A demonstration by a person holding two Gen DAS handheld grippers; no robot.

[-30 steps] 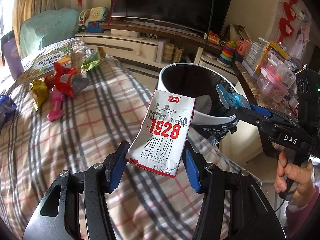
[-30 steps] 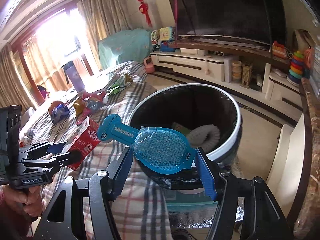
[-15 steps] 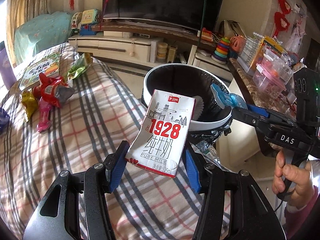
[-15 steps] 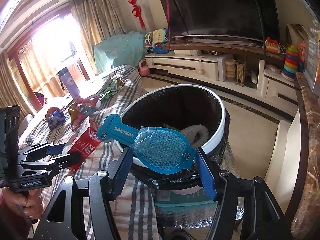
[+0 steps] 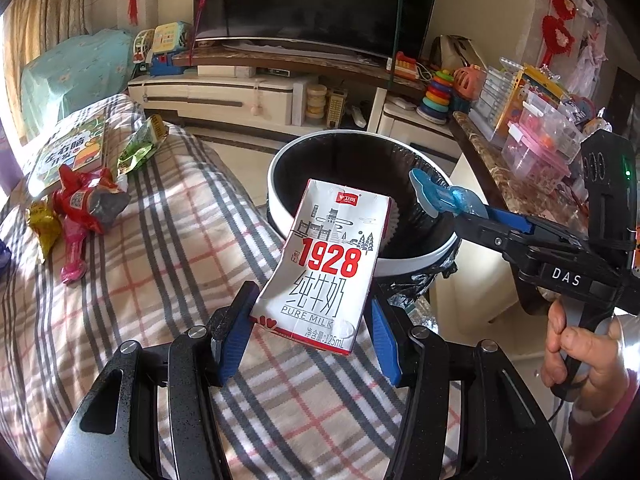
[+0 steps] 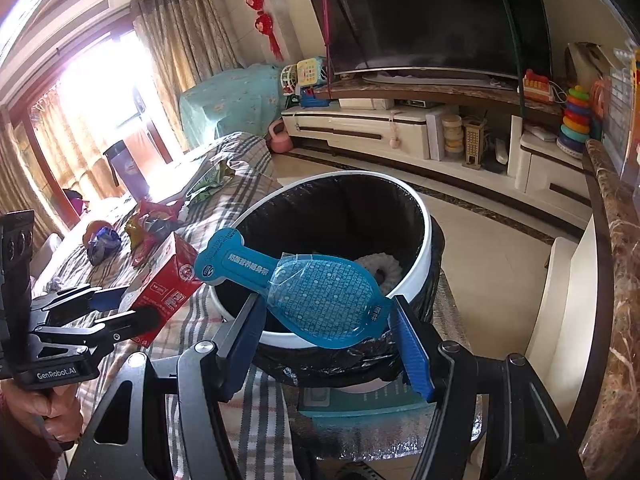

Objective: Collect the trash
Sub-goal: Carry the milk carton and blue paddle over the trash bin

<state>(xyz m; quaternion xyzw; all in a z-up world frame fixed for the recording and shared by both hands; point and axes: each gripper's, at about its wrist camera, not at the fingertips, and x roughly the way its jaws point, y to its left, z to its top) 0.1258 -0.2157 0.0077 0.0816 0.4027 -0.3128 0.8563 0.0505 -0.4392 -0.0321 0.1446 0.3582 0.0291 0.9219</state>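
My left gripper (image 5: 310, 302) is shut on the lower end of a crumpled white and red milk carton (image 5: 326, 264), held upright above the plaid cloth. In the right wrist view the carton (image 6: 164, 280) hangs just left of the bin, in the left gripper (image 6: 116, 308). My right gripper (image 6: 326, 308) is shut on a flat blue plastic pack (image 6: 320, 296), whose handle end (image 5: 430, 196) reaches over the near rim. The round white trash bin (image 5: 416, 266) has a black liner, and something white and crumpled (image 6: 380, 264) lies inside.
On the plaid cloth (image 5: 160, 264) at the left lie a red wrapper (image 5: 88, 200), a green wrapper (image 5: 140, 148), a yellow wrapper (image 5: 42, 220) and a booklet (image 5: 68, 148). A marble shelf (image 6: 616, 264) with toys runs along the right. A TV stand (image 6: 360, 128) is behind the bin.
My left gripper has carried the carton toward the bin, which now sits closer and more central in its view. The right gripper has kept its place with the blue pack.
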